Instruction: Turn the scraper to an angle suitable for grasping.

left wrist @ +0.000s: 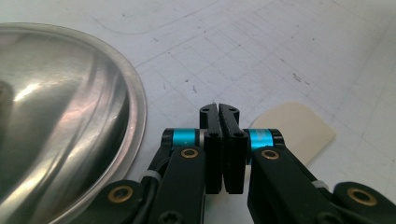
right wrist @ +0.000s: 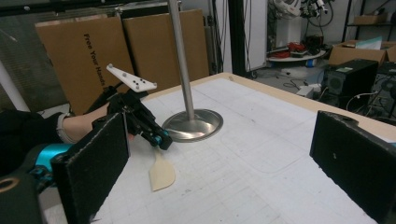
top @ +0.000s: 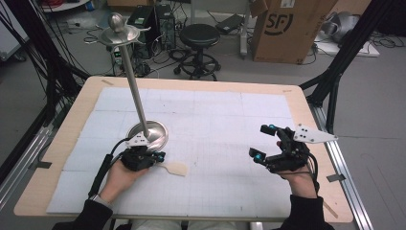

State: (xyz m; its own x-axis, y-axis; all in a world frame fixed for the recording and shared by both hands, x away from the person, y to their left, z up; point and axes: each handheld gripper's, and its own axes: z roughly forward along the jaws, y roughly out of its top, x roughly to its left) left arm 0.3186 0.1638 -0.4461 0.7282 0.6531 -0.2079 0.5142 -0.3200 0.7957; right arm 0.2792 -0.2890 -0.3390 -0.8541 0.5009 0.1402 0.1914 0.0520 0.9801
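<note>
A steel stand has a round dished base point(top: 155, 132) and a tall pole point(top: 133, 81) topped by a small dish and knob. It stands left of centre on the white mat point(top: 215, 120). My left gripper point(top: 162, 155) lies just in front of the base, jaws shut together with nothing seen between them point(left wrist: 219, 112). A flat beige spatula-shaped piece point(top: 175, 168) lies on the mat just right of its tips point(left wrist: 292, 128). My right gripper point(top: 261, 142) rests at the right of the mat, jaws wide open and empty point(right wrist: 219, 163), facing the stand point(right wrist: 194, 123) and the beige piece point(right wrist: 162, 175).
The wooden table edge point(top: 306, 110) frames the mat. Beyond the far edge stand a black stool point(top: 199, 36), a cardboard box point(top: 287, 28), computer cases and loose cables. Black frame legs point(top: 335, 72) rise at the right.
</note>
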